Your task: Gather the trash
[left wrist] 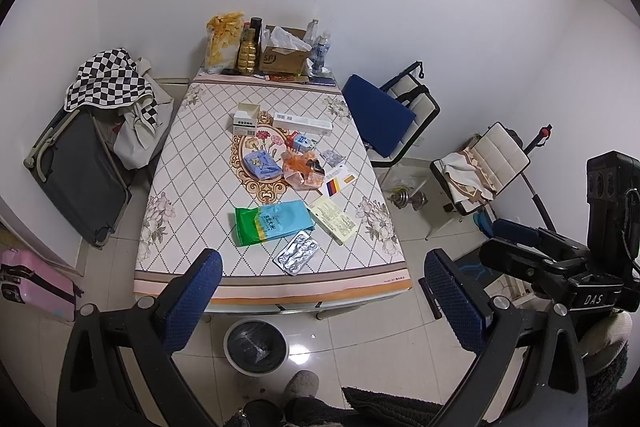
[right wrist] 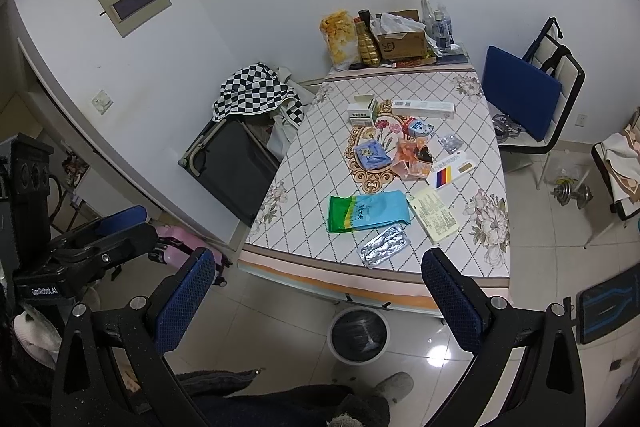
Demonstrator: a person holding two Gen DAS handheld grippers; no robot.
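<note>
Trash lies on the patterned table [left wrist: 192, 163] [right wrist: 320, 163]: a green-blue bag [left wrist: 272, 221] [right wrist: 368, 211], a silver blister pack [left wrist: 297, 253] [right wrist: 385, 245], a yellow leaflet [left wrist: 333, 219] [right wrist: 435, 218], an orange plastic wrapper [left wrist: 302, 169] [right wrist: 412, 159], a blue packet [left wrist: 261, 165] [right wrist: 372, 155] and small boxes [left wrist: 245, 119] [right wrist: 362, 111]. A round bin with a black liner [left wrist: 256, 346] [right wrist: 359, 334] stands on the floor at the table's near edge. My left gripper [left wrist: 324, 297] and right gripper [right wrist: 318, 301] are open and empty, held above the floor before the table.
At the table's far end stand a cardboard box [left wrist: 282, 57], bottles and a snack bag. A blue-cushioned chair [left wrist: 380, 115] stands right of the table, a grey suitcase [left wrist: 80, 171] and checkered cloth left. A pink case [left wrist: 32, 283] and dumbbells [right wrist: 572, 193] lie on the floor.
</note>
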